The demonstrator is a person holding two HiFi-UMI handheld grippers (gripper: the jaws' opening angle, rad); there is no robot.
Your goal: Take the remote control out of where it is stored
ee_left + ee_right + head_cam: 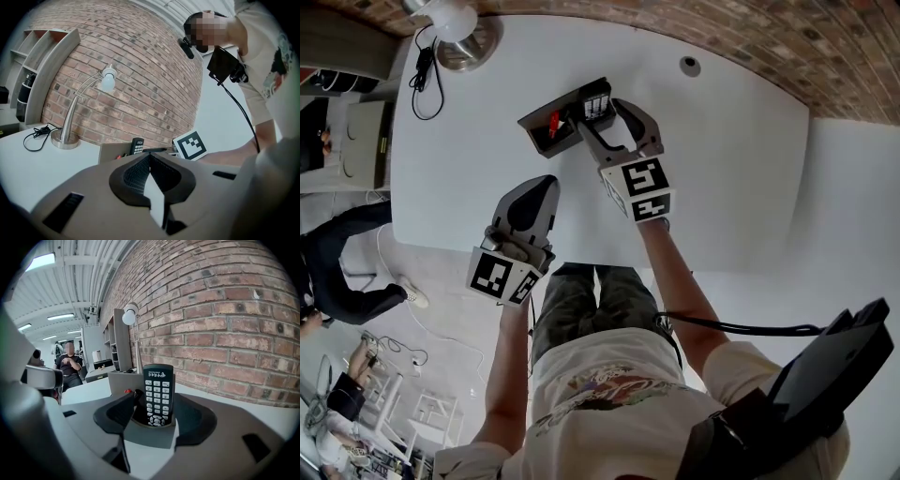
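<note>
A black remote control (158,392) with white buttons stands upright in the end compartment of a grey desk organiser (149,436). My right gripper (157,417) is open, one jaw on each side of that compartment, and the pads are clear of the remote. From above, the remote (597,103) and the organiser (542,124) sit at the back of the white table (731,159), with the right gripper (598,118) around them. My left gripper (544,185) hovers nearer the table's front edge, shut and empty; past its tip (149,157) the remote (137,145) shows.
A small red item (552,122) lies in the organiser's neighbouring compartment. A metal desk lamp (457,28) and a black cable (422,80) occupy the table's far left corner. A brick wall (225,333) runs right behind the table. A cable grommet (690,66) is at the back right.
</note>
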